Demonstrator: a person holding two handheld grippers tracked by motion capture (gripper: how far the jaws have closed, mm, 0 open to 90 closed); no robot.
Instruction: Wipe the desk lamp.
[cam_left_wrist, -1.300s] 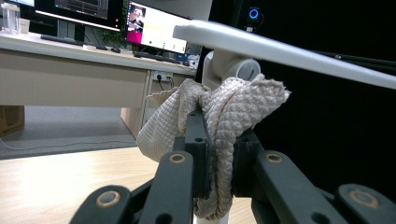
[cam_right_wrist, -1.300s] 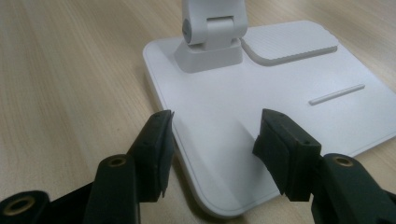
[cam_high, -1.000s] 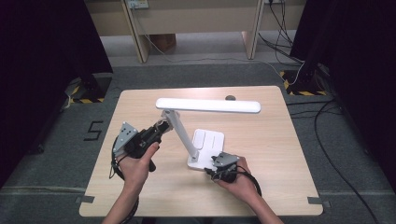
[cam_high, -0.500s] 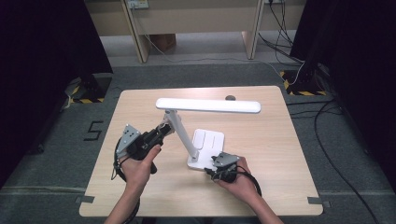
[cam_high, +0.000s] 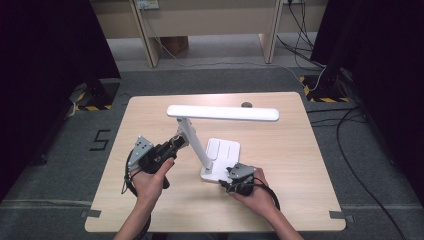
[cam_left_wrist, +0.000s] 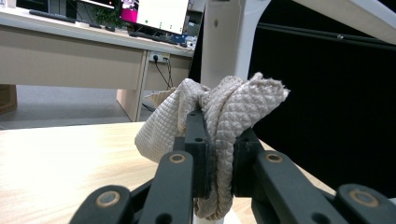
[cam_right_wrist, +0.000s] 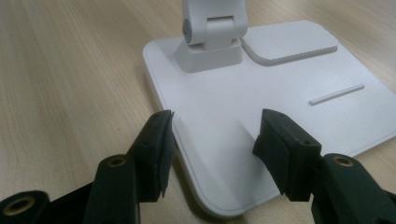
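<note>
A bunched beige cloth is pinched tight in the left hand-held gripper, pressed up against the white lamp's arm mid-tabletop; the weave is seen up close in the left gripper view. The right hand-held gripper is seen gaping over the lamp base's near corner, nothing gripped.

Cloth – beige, quilted weave, rough; lamp – smooth matt white plastic; table – light wood grain.
</note>
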